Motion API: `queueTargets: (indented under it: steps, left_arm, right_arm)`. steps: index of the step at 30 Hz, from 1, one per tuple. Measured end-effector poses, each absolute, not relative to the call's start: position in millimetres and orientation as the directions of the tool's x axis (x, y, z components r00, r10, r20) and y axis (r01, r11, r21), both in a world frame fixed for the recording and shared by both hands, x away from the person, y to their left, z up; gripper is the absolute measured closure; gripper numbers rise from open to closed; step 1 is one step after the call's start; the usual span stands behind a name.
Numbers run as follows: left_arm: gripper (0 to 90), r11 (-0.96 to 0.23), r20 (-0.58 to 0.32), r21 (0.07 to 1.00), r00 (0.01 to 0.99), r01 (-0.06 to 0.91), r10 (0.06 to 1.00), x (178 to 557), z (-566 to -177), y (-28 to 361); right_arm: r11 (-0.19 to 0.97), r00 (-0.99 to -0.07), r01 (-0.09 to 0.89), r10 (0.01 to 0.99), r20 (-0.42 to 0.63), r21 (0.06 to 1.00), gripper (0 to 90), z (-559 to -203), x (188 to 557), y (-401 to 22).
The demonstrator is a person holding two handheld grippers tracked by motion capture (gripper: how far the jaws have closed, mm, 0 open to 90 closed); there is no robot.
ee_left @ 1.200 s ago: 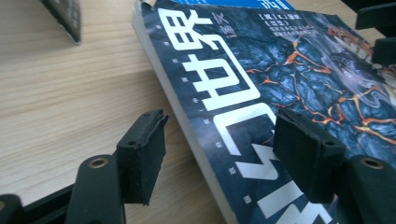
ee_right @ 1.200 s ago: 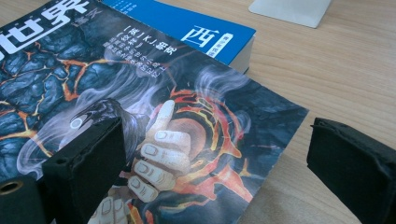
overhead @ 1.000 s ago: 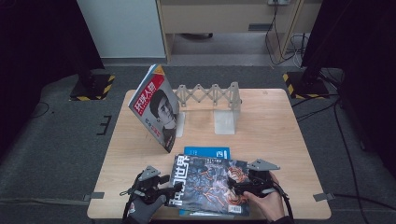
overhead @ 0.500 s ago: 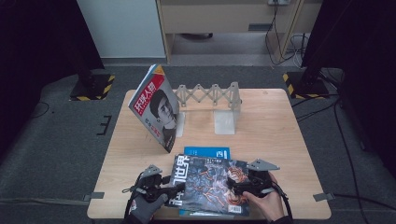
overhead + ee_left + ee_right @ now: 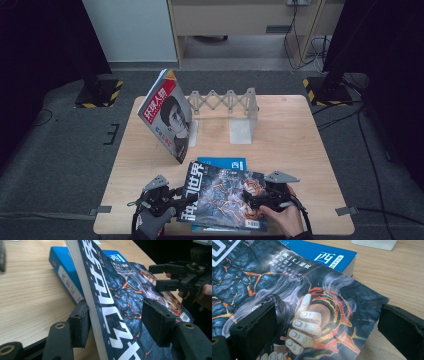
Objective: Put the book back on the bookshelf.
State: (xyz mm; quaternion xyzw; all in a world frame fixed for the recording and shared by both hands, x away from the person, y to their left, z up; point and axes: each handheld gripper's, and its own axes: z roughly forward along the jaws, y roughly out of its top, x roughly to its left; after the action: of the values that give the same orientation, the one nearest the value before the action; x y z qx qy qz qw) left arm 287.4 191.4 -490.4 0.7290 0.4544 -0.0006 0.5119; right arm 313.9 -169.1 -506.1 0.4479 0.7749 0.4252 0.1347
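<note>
Three books sit on the pale wooden counter (image 5: 300,135): a dark paperback with a glowing lava-crack cover (image 5: 222,197), a blue hardback (image 5: 222,163) lying flat under it, and a red-and-white magazine with a portrait cover (image 5: 167,117) leaning against a grey zigzag folding rack (image 5: 225,102). The dark paperback lies near the front edge, its left side lifted. The left tool (image 5: 112,322) has just been closing around that lifted edge, one pad touching. The right tool (image 5: 324,330) straddles the opposite corner, jaws apart.
</note>
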Motion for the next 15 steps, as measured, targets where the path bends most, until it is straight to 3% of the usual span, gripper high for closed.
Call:
queueTargets:
  steps: [10, 15]
  left_arm:
    - [43.1, -0.121, -0.423, 0.706, 0.552, 0.698, 0.719, 280, -503, 194]
    - [38.6, -0.101, -0.446, 0.689, 0.53, 0.717, 0.721, 279, -505, 194]
  right_arm:
    - [0.231, -0.566, 0.573, 0.806, 0.175, 0.786, 2.8, -507, 313, -168]
    - [0.234, -0.568, 0.57, 0.805, 0.171, 0.788, 2.7, -507, 313, -168]
